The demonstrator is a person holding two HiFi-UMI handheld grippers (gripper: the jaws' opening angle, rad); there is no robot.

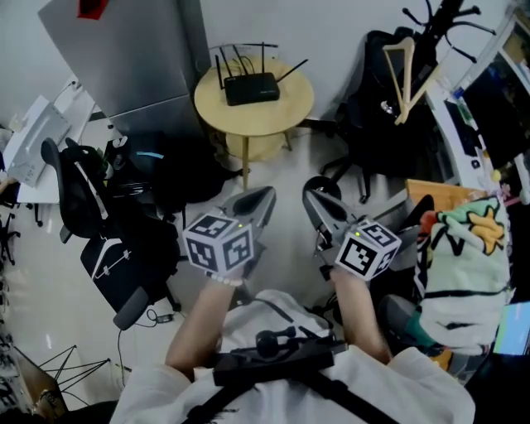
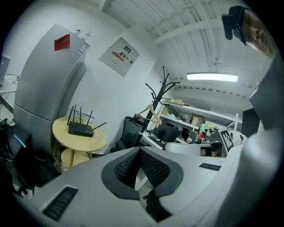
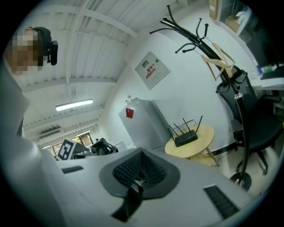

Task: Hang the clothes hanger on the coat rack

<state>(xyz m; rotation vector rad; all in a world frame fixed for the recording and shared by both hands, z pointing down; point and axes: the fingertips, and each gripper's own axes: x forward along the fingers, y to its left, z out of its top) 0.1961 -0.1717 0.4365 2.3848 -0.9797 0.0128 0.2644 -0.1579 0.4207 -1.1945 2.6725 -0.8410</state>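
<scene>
Head view is showing the hanger (image 1: pixel 403 76) hanging on the coat rack (image 1: pixel 445 15) (job seemingly done); left gripper (image 1: pixel 265 197) and right gripper (image 1: pixel 311 194) are sitting pressed together, empty, needing no further move.

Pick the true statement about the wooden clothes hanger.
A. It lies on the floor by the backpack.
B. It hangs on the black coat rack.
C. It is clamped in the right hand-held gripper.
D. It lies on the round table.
B: the wooden clothes hanger hangs on the black coat rack, clear of the round table. The right hand-held gripper has its jaws together on nothing.
</scene>
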